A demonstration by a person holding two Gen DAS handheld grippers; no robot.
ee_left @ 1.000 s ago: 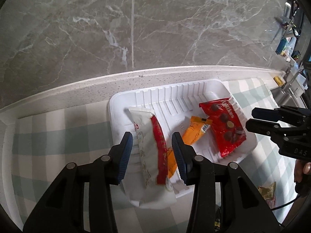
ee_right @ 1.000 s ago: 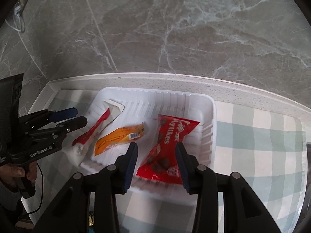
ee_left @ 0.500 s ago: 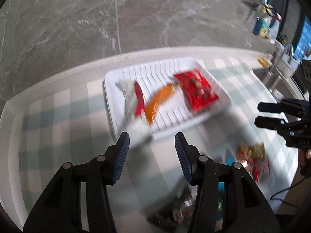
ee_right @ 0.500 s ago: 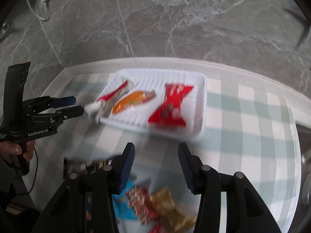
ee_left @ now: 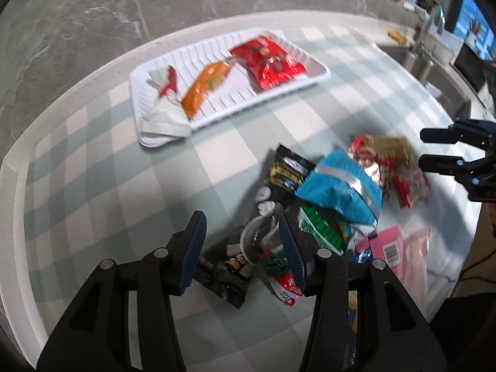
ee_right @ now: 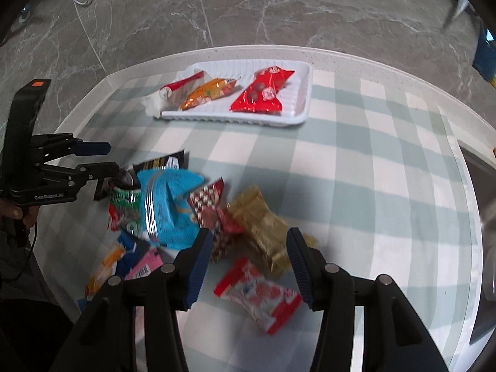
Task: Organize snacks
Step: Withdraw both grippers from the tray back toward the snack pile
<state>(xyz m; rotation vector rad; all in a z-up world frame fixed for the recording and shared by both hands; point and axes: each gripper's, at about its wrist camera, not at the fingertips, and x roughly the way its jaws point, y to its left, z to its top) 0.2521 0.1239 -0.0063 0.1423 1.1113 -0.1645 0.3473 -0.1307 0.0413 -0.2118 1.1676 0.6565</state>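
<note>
Both grippers are empty: left gripper [ee_left: 241, 249] parted above the black packet [ee_left: 223, 274], right gripper [ee_right: 249, 262] widening over the gold packet [ee_right: 262, 228], white tray [ee_right: 305, 94] further ahead.

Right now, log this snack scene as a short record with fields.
surface: checked tablecloth
tray: white ribbed tray, far side of the cloth
in tray: white-and-red packet, orange packet, red chocolate packet
loose pile: blue bag, gold packet, red-and-white packet, others
left gripper: open, empty, over the pile
right gripper: jaws opening, empty, over the gold packet
</note>
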